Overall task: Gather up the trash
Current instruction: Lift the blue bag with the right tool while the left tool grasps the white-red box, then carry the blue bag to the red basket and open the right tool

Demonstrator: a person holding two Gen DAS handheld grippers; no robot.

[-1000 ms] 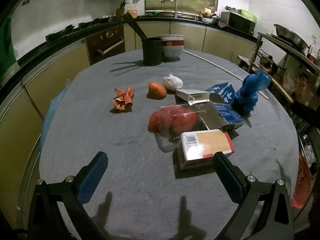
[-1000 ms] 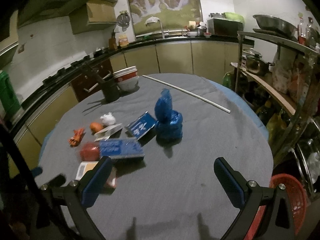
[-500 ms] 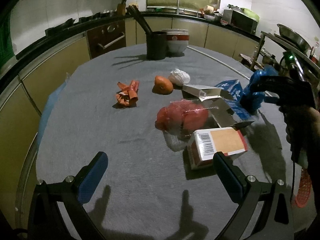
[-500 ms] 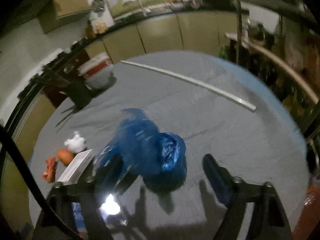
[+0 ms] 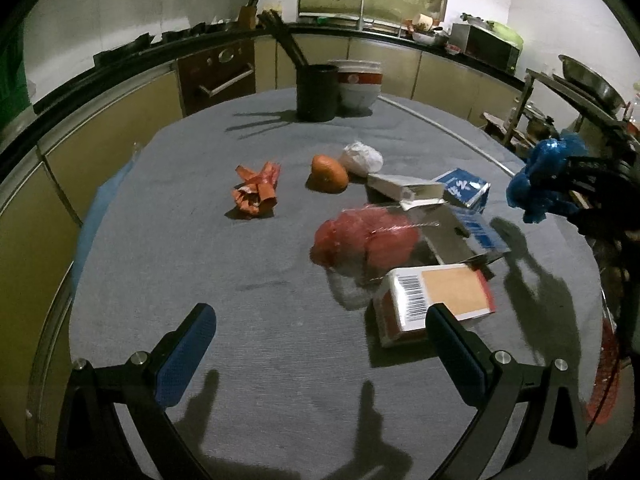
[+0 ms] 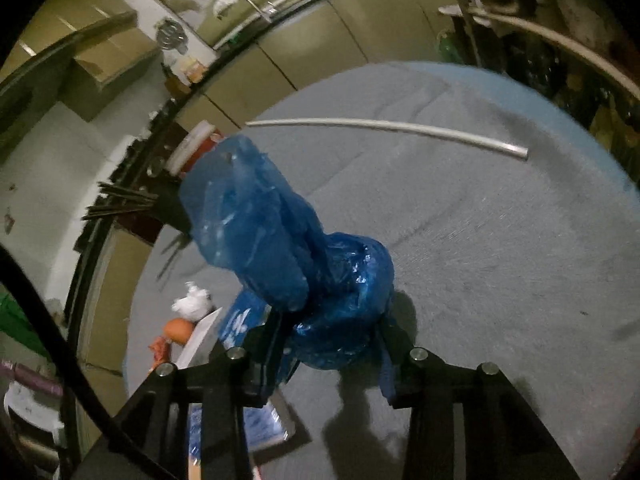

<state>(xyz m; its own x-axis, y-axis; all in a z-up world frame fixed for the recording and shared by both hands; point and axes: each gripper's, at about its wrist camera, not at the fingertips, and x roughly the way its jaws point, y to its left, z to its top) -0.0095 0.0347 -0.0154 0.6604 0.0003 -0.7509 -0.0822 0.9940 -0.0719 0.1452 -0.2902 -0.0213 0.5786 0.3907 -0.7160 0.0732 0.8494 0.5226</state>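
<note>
Blue plastic bag point(image 6: 320, 280), knotted and crumpled, sits at the bench point(image 6: 500, 260) right side, pinched at its bunched lower part by the right gripper point(image 6: 332, 340). Looks soft, light, slippery; grip the knot. Left gripper point(image 5: 320, 344) hovers spread, empty, near the barcode box point(image 5: 436, 300).

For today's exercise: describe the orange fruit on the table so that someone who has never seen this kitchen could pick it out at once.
Start at the round table under its grey cloth and find the litter spread across its middle. The orange sits on the far side of that litter, between a crumpled orange wrapper and a white paper ball. It alone is smooth and round.
</note>
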